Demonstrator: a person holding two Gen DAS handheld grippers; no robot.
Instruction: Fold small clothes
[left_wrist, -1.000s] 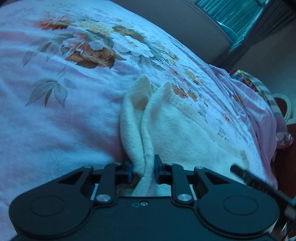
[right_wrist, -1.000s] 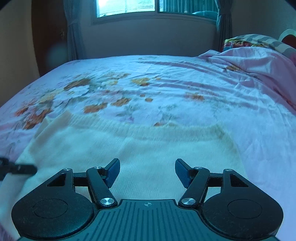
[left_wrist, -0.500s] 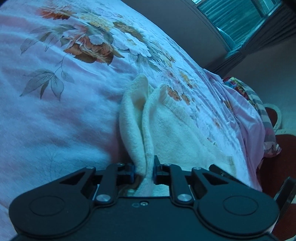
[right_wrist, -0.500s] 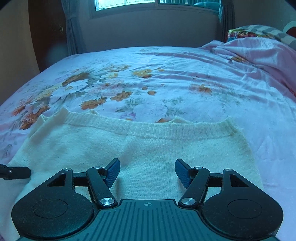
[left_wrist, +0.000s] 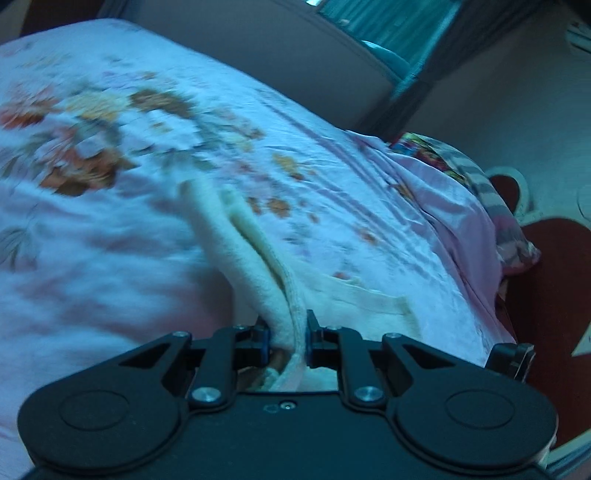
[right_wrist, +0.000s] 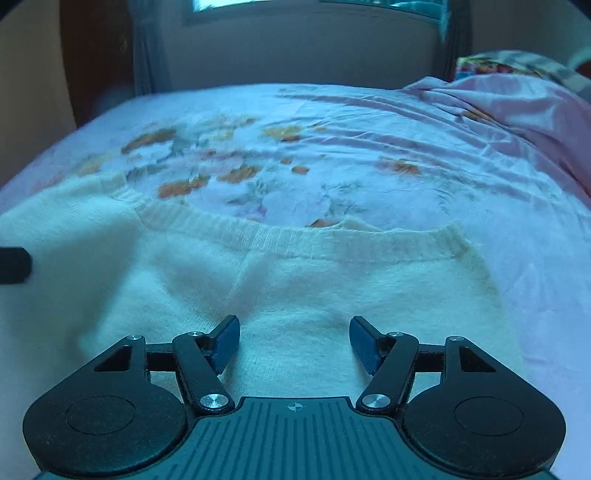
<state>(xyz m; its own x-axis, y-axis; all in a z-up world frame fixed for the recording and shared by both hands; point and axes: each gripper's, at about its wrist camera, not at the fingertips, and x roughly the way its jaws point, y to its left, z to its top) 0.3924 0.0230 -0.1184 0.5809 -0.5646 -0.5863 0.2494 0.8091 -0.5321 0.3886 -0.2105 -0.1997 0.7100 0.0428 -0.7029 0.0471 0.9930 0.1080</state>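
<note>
The left gripper (left_wrist: 287, 338) is clamped tight on a bunched edge of the cream sweater (right_wrist: 295, 295), and the cloth running away from it now stretches into a long, narrow, taut ridge, where half a second ago it stood in looser, rounder folds. The view from that side is blurred, so I judge it is mid-pull, drawing the left side of the sweater up and over to start a fold.

The rest of the sweater lies spread on the flowered bedsheet (right_wrist: 332, 155), near the close edge of the bed, its ribbed hem on the far side. That hem has changed: it was fairly straight before, and now its left end sits higher and farther, with a crease running down the middle of the cloth.

The right gripper (right_wrist: 294, 341) hovers low over the near part of the sweater, fingers spread wide and holding nothing, as in the earlier views.

A pink quilt (right_wrist: 517, 107) is heaped at the far right.
</note>
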